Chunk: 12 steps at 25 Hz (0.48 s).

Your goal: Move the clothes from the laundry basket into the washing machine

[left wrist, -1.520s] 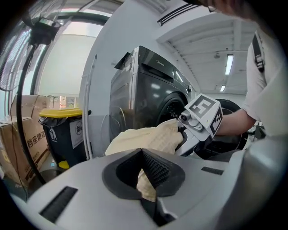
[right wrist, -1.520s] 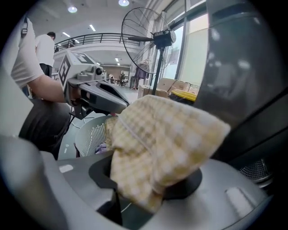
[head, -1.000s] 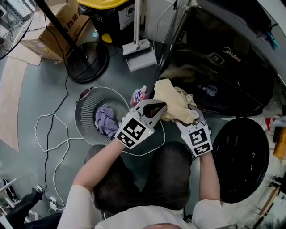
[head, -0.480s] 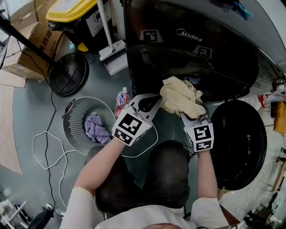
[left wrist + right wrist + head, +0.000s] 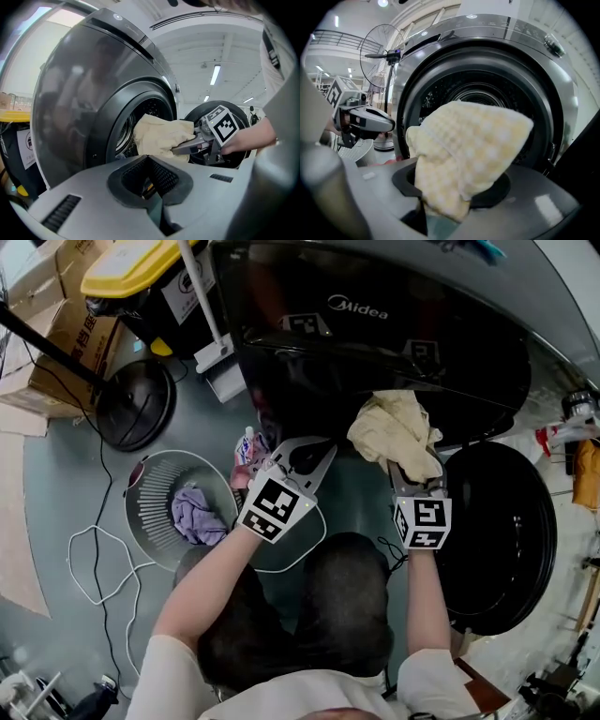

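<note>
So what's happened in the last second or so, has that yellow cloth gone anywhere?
The right gripper, shut on the yellow cloth throughout, carried it away from the laundry basket and up to the washing machine's drum opening; the cloth is not inside yet. The left gripper followed alongside, empty. The purple cloth stays in the basket.

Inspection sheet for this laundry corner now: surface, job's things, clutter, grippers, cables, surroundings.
Surface: grey floor.
Job's things: cream cloth at the washing machine's open drum; purple garment in the laundry basket.
Clutter: cardboard box, yellow-lidded bin, packet beside the basket.
Grippers: right gripper shut on the cream cloth; left gripper empty, fingers together.
Cables: white cable looped on the floor; black cable past the fan base.
Surroundings: open washer door, ceiling strip lights.
</note>
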{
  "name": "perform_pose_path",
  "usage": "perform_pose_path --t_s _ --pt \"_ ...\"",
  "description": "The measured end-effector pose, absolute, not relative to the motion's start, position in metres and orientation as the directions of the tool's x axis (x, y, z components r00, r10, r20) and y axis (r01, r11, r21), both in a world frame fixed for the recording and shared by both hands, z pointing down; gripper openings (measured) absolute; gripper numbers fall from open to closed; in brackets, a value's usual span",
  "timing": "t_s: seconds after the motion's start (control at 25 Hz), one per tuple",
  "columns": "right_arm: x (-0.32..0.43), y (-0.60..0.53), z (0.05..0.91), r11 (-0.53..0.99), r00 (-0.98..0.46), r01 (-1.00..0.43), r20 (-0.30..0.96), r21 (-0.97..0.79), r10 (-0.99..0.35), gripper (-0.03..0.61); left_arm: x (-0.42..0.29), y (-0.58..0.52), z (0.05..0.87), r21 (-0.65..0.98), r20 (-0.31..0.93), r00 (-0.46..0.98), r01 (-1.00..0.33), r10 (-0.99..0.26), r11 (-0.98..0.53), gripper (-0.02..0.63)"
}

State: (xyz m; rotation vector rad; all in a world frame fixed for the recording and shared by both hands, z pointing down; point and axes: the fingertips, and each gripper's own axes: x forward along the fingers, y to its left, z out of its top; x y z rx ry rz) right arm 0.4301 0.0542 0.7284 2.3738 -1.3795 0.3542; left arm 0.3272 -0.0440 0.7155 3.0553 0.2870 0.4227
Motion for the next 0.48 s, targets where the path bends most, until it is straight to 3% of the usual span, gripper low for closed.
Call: perform_pose_path --t_s 0.48 --pt "0.444 0.022 0.734 -0.483 0.531 -0.845 0.261 0.228 -0.806 0.241 0.322 -0.059 0.725 0.075 0.282 0.951 0.113 0.129 -0.991 0.006"
